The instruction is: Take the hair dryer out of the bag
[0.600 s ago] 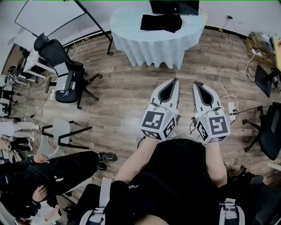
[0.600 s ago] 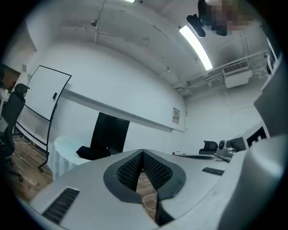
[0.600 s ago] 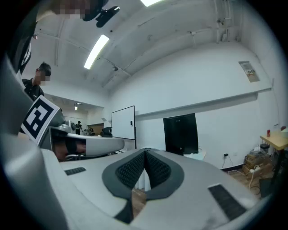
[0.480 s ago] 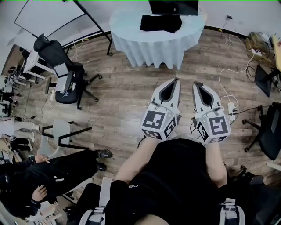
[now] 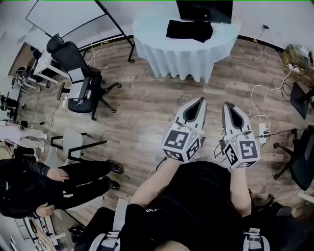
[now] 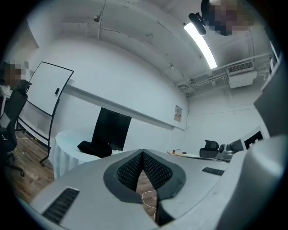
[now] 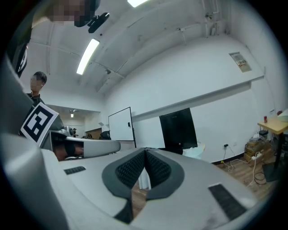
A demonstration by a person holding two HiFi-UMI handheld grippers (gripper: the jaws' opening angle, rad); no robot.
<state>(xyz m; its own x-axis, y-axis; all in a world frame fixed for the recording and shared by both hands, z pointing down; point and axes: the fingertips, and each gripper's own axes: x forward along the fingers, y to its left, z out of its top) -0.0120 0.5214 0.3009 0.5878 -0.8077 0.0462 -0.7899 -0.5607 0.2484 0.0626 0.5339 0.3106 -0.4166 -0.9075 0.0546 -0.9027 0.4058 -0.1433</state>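
**— What do we have in front of us?**
— We stand on a wooden floor (image 5: 142,108), well apart from a round desk (image 5: 181,59) draped in pale cloth at the far side of the room. The black bag (image 5: 189,30) lies slumped on top of it, just in front of a dark monitor (image 5: 203,10). We cannot make out the hair dryer from where we are.

**— And our tongs?**
— We hold both level over the floor, side by side and a little apart, pointing toward the desk. The left tongs (image 5: 200,99) are pressed together, with their ribbed pads meeting at the tip and nothing between them. The right tongs (image 5: 227,104) are the same, tip against tip and pinching nothing. Neither is anywhere near the bag.

**— What else do we see in the room?**
— At the far left a whiteboard (image 5: 64,17) leans on its stand. A black office chair (image 5: 78,73) sits a little nearer than that. At the near left a seated person (image 5: 29,188) in dark clothes rests a hand on one knee. Just to the right of the right tongs, a white power strip (image 5: 261,131) lies on the boards.
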